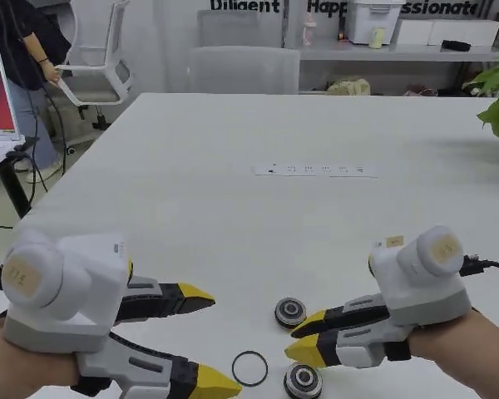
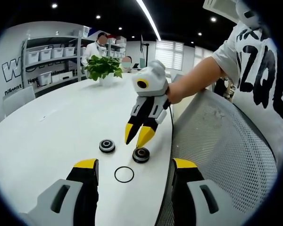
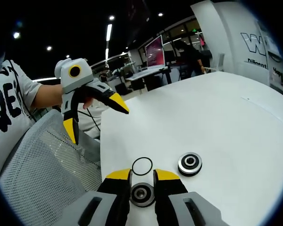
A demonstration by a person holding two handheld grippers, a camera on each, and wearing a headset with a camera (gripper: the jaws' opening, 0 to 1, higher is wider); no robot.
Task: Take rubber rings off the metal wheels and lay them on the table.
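Left gripper (image 1: 220, 341) hangs with jaws spread wide, facing the loose rubber ring (image 1: 249, 368), which lies flat on the table (image 1: 233, 208). Right gripper (image 1: 299, 339) (jaws only narrowly apart) hovers over the near metal wheel (image 1: 303, 380); the far wheel (image 1: 290, 312) sits just beyond.
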